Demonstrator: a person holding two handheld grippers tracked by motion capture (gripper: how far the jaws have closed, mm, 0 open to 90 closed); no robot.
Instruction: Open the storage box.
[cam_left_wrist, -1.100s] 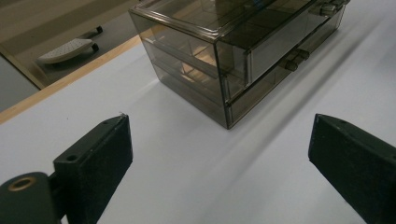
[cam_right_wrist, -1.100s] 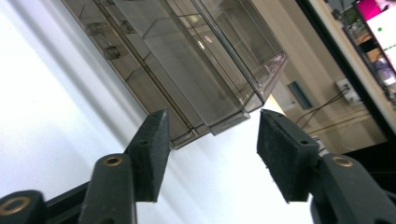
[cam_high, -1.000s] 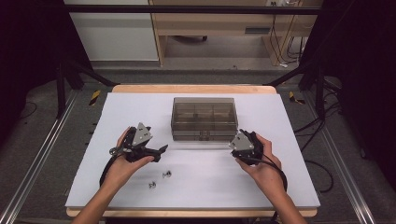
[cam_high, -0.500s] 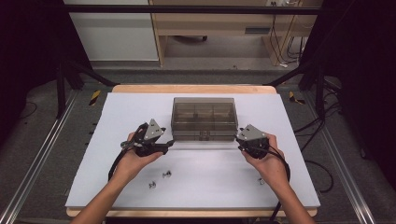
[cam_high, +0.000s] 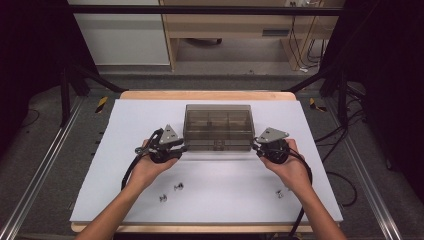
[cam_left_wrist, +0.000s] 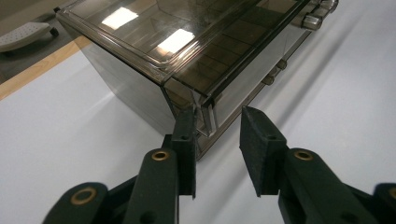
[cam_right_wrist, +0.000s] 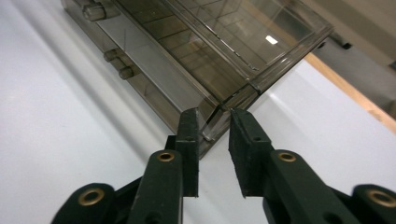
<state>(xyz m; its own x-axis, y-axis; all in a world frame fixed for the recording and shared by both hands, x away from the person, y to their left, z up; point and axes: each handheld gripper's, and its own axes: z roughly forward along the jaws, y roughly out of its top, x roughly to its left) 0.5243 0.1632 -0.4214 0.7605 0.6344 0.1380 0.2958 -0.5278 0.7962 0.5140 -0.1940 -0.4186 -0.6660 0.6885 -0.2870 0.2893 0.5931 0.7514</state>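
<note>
A smoky see-through compartment box (cam_high: 217, 120) stands with its lid down in the middle of the white table top (cam_high: 125, 125). My left gripper (cam_high: 183, 147) is at its front left corner, held in a hand. In the left gripper view the corner of the box (cam_left_wrist: 140, 88) pokes between the jaws (cam_left_wrist: 218, 114), which have just been closing; a gap shows beside the right pad (cam_left_wrist: 254, 140). My right gripper (cam_high: 256, 146) is at the front right corner. There the lid's corner lip (cam_right_wrist: 219, 109) sits between the narrowing jaws (cam_right_wrist: 213, 113), with slim gaps on both sides.
Small metal screws lie on the near part of the table: two at left (cam_high: 178, 187) (cam_high: 162, 198) and one at right (cam_high: 280, 192). Cables trail from both grippers toward the front edge. Black frame posts stand beside the table.
Both hands have moved inward and away from me to the box's front corners. Both pairs of jaws have narrowed around those corners.
</note>
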